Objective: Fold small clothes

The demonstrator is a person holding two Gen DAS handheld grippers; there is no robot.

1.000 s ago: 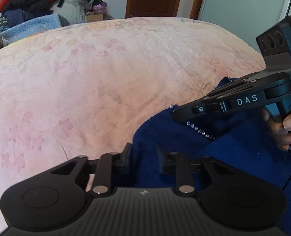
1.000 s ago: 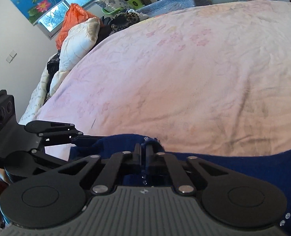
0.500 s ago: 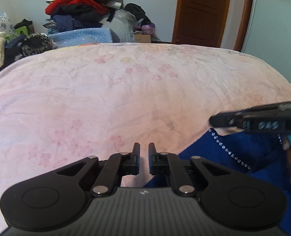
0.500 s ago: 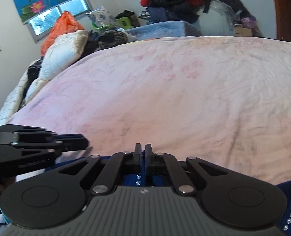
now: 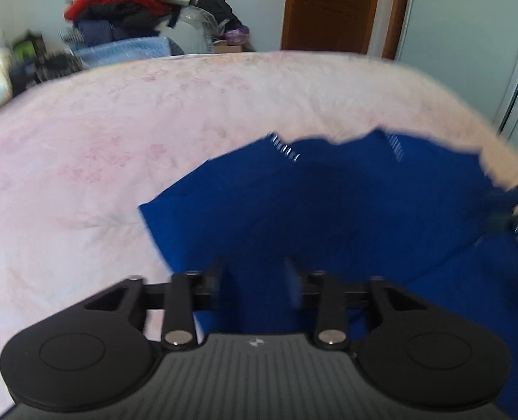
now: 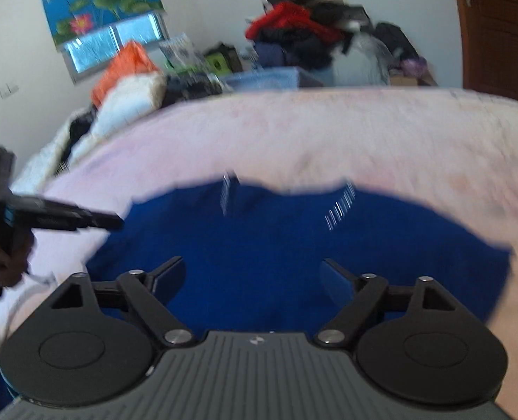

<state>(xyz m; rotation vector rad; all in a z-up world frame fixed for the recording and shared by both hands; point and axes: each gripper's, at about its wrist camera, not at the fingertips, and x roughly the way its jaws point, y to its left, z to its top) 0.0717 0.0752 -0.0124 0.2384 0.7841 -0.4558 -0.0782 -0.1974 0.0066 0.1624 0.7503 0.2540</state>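
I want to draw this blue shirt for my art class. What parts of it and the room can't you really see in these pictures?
- Blue shirt, left wrist view: near hem hidden behind the left claw; right side cut off by the frame edge.
- Sparkly trim, right wrist view: motion blur smears it into streaks.
- Clothes pile, right wrist view: too blurred to tell items apart.
- Right claw: open over the shirt; whether it touches is unclear.
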